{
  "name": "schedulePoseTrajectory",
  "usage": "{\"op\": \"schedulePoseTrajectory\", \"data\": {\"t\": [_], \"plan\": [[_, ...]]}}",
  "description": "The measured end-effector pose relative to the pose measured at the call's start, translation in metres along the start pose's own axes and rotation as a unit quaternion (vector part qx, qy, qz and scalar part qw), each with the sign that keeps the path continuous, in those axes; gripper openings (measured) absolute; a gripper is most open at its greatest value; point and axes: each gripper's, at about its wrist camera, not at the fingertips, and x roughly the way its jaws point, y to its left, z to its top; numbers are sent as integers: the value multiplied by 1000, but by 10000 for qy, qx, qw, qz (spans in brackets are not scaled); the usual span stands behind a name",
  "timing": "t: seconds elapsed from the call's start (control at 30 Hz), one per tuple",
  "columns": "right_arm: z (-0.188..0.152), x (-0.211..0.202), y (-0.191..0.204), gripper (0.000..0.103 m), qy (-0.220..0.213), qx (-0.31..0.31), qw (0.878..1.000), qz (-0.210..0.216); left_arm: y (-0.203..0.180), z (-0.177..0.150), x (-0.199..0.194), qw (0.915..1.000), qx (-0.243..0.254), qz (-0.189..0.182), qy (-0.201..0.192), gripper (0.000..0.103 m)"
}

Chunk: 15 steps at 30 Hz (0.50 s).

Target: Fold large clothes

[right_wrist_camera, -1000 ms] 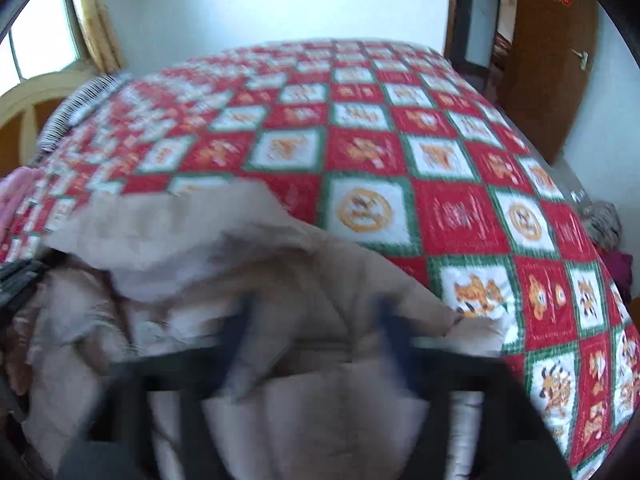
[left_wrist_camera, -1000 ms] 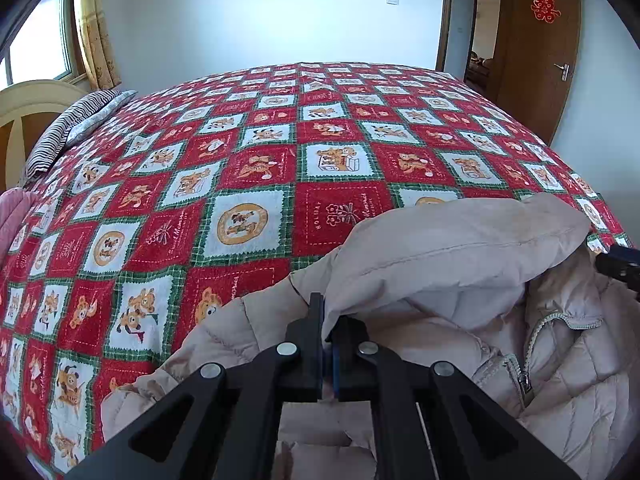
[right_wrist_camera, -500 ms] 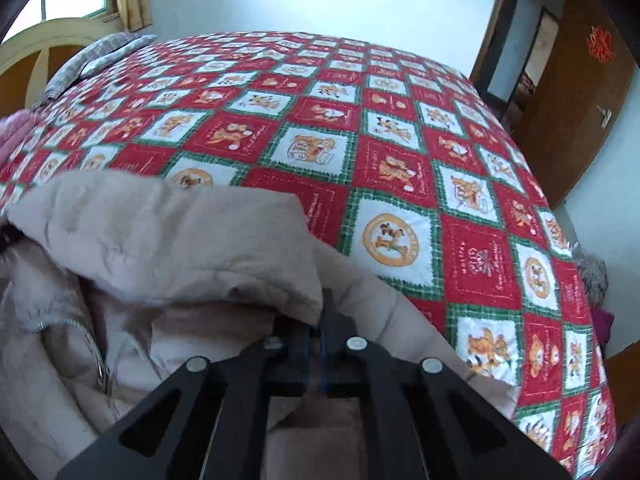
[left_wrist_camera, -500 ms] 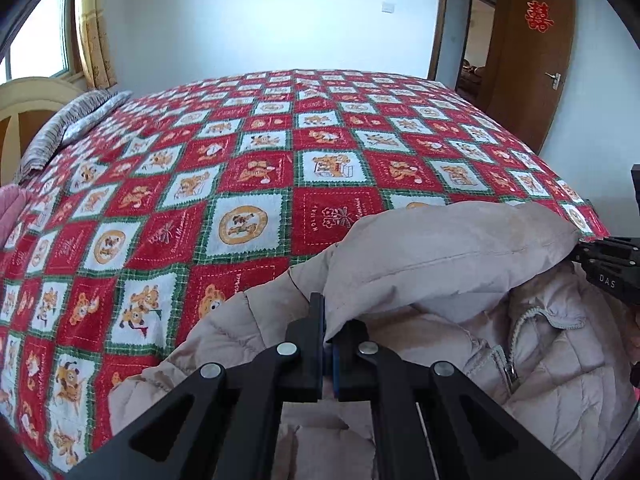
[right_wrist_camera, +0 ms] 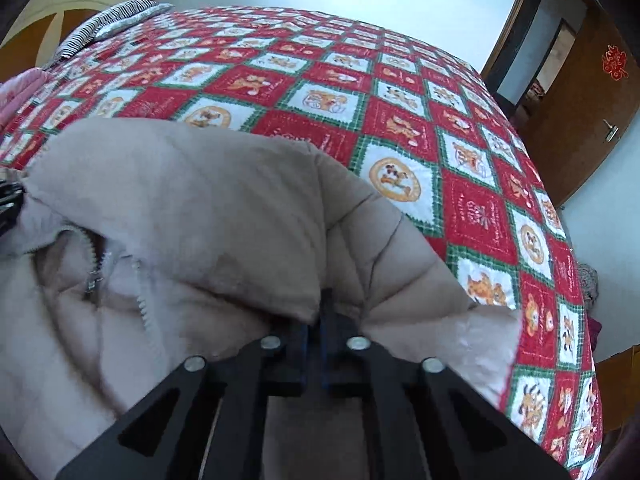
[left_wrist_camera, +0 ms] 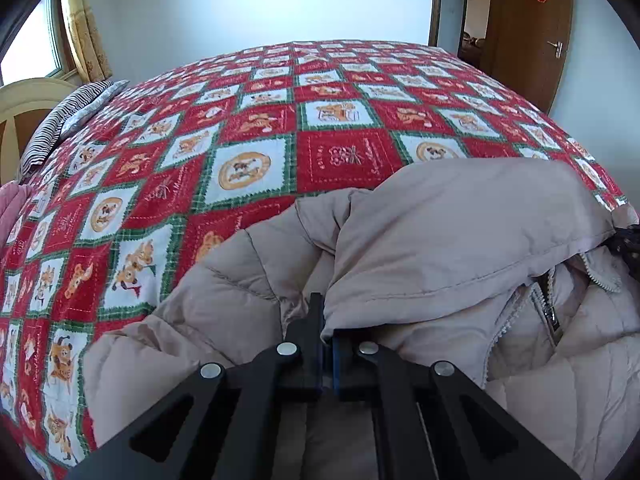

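1. Left gripper (left_wrist_camera: pixel 326 320): jaws pinching the beige down jacket (left_wrist_camera: pixel 460 232) at its hood edge.
2. Right gripper (right_wrist_camera: pixel 322 312): jaws clamped on the opposite hood edge.
3. Jacket lies at the near edge of the quilt (left_wrist_camera: pixel 248 120); the far expanse is unoccupied.

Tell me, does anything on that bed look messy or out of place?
Only the beige puffer jacket: it lies crumpled near the edge of the red patchwork bedspread, hood flopped forward over its half-open zipper. The left gripper and right gripper each pinch its fabric. Nothing looks spilled or damaged.
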Motion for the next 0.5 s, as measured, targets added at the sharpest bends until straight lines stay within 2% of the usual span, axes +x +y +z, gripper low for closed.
{"op": "schedulePoseTrajectory", "data": {"t": [0.03,0.07,0.13,0.23,0.33,0.4,0.43,0.47,0.5], "plan": [[-2,-6,-1,27,12,0,10000,-14,1,2,-4,10000,-10,44,-62,6],[-4,-15,-2,44,-25,18,10000,-40,0,2,-10,9999,10,46,-115,6],[-6,-32,-4,63,-196,114,9997,3,-4,4,-22,9996,138,93,-228,6],[-3,-48,-5,63,-360,270,9990,-60,-10,1,-44,9989,314,184,-308,8],[8,-59,-9,63,-598,610,9961,213,-12,-2,-71,9980,386,106,-488,9],[21,-59,-11,63,-787,868,9924,387,-10,5,-91,9970,239,-58,-740,14],[30,-55,-12,65,-929,1013,9891,520,-10,13,-94,9966,134,-42,-818,35],[37,-51,-13,65,-1013,1113,9864,656,-11,24,-96,9956,35,17,-936,71],[45,-44,-13,65,-1041,1273,9833,783,-12,32,-95,9944,-37,97,-1050,86]]}}
